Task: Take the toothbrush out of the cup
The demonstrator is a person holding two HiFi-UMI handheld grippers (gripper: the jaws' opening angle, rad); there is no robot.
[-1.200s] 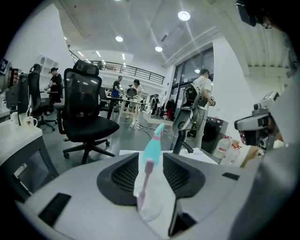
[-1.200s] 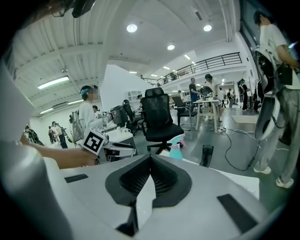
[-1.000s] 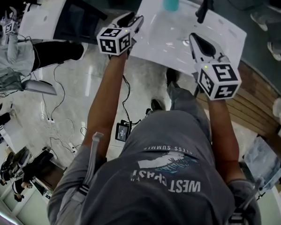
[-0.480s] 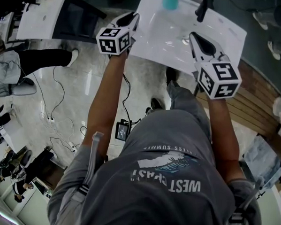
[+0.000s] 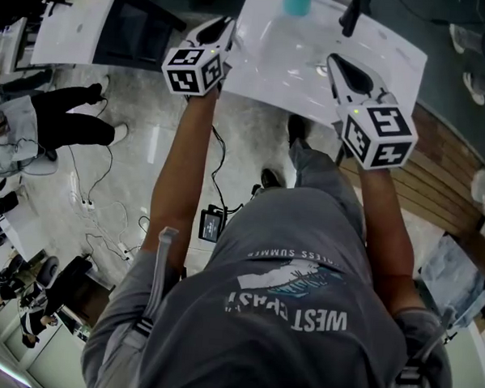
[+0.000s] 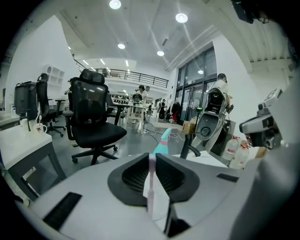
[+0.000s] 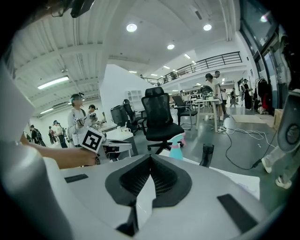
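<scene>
A thin pink-and-white toothbrush (image 6: 150, 187) stands upright between the jaws of my left gripper (image 6: 151, 158), which are closing and touch it at their tips. In the head view that left gripper (image 5: 225, 28) is at the left edge of the white table (image 5: 379, 66). The teal cup (image 5: 297, 1) stands at the table's far edge, apart from both grippers; a pink bit shows at the rim of the cup (image 6: 162, 144). My right gripper (image 5: 334, 64) hovers over the table's middle, and in its own view the right gripper (image 7: 150, 158) is shut with nothing between its jaws. The cup (image 7: 176, 149) is ahead of it.
A black post (image 5: 353, 12) rises to the right of the cup, seen as a black post (image 7: 206, 154) ahead of the right gripper too. Office chairs (image 6: 93, 119), desks and cables fill the floor around. People (image 5: 52, 122) walk at the left.
The left gripper's jaws have drawn together and the gripper has shifted slightly left. The right gripper has stayed put. A person on the left has walked across the floor.
</scene>
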